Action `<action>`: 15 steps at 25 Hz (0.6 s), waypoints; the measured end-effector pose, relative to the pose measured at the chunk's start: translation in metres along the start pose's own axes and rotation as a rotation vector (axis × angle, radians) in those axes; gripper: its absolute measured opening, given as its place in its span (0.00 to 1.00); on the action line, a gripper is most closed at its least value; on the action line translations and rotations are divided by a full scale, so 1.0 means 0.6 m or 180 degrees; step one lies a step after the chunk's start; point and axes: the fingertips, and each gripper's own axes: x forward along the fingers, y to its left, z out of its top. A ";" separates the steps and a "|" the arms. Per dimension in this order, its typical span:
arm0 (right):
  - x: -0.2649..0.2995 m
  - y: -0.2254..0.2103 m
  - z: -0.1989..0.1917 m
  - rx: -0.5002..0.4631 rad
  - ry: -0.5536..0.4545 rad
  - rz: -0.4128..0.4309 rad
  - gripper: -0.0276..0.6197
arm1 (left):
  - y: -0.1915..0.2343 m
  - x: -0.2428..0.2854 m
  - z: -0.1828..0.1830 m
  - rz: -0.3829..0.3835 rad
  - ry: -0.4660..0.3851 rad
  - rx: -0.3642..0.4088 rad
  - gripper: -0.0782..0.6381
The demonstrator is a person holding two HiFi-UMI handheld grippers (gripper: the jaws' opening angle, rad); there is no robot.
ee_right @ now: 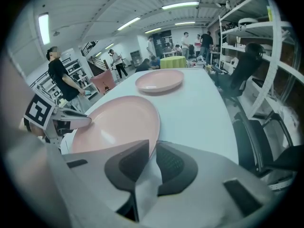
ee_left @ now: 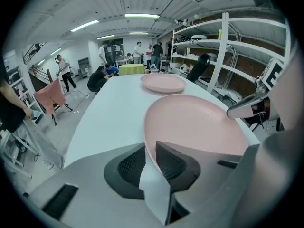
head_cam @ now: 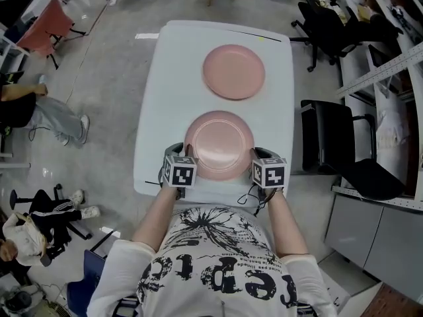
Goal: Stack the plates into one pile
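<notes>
1. Head view hides a good deal. The person's hands lie under the marker cubes, the jaw tips sit beneath the gripper bodies, and both lower corners of the near pink plate (head_cam: 218, 142) are covered.
2. Left gripper view shows the left gripper (ee_left: 150, 148) pinching that plate's left rim. One pad stands outside the rim and the other inside, over the dish, and the two meet on the edge at their tips.
3. Right gripper view shows the right gripper (ee_right: 151, 151) straddling the opposite rim with its jaws slightly spread. The rim lies against the outer pad, the inner pad stands over the pink surface, and the rim is not squeezed.
4. No view settles whether the near pink plate rests on the white table (head_cam: 162, 98) or hangs just above it.
5. The near pink plate lies at the table's near end, between the two grippers and just in front of the person.
6. The far pink plate (head_cam: 233, 71) lies flat toward the far end, well apart from the near one, so the two are not yet stacked.
7. Counted: two pink plates, two grippers and one table.
8. One black chair (head_cam: 344, 144) stands just right of the table.
9. Two seated people (head_cam: 39, 111) show on the floor at the left, one cut by the frame edge. The people far off in the gripper views are too small to count.
</notes>
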 end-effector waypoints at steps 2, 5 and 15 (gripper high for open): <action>0.001 0.001 0.000 -0.0046 0.0002 0.0010 0.13 | 0.000 0.002 -0.003 0.0025 -0.0027 -0.0032 0.21; 0.000 0.001 0.005 -0.0149 -0.0080 -0.0018 0.14 | -0.006 -0.001 -0.004 -0.0061 -0.0063 -0.0080 0.29; -0.022 -0.035 0.067 -0.0127 -0.0443 -0.0055 0.23 | -0.010 -0.059 0.048 0.0043 -0.0349 -0.0461 0.30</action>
